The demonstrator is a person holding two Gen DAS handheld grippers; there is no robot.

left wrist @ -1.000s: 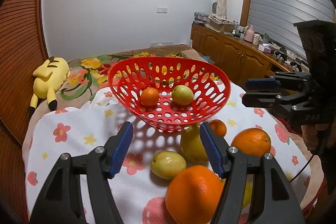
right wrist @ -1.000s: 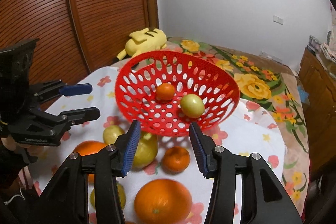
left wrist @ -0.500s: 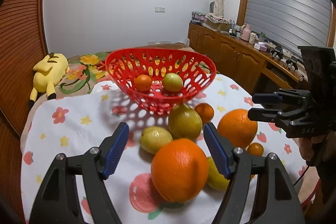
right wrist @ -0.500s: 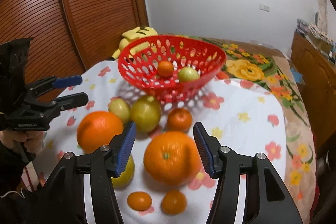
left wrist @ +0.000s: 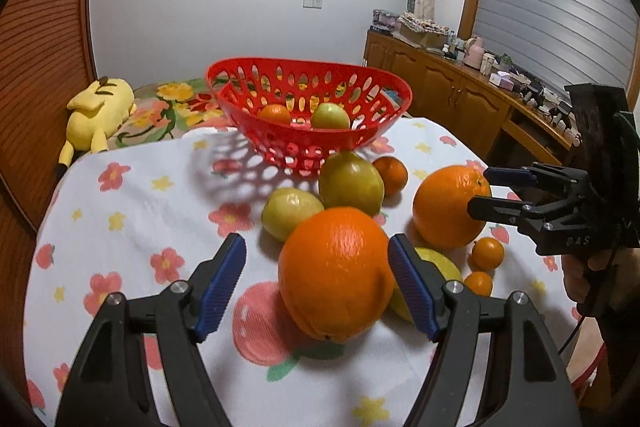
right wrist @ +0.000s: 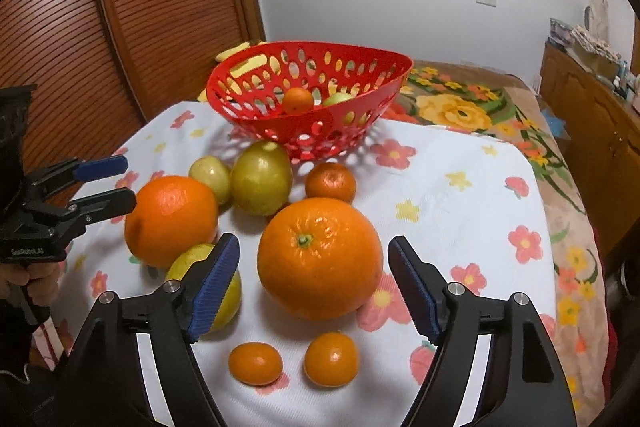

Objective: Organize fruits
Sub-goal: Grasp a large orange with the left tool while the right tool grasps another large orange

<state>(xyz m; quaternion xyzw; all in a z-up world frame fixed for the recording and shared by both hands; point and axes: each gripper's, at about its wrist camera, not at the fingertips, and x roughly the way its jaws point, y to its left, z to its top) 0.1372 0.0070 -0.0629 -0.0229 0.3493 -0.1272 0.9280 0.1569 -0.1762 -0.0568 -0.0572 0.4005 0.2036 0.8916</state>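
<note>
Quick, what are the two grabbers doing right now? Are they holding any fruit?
Left gripper: open, holding nothing; a big orange sits between its fingers.
Right gripper: open, holding nothing; another big orange sits between its fingers.

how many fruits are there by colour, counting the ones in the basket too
Orange, large: 2
Orange, small: 4, with 3 on the cloth and 1 in the red basket
Yellow-green: 4
Total: 10
</note>
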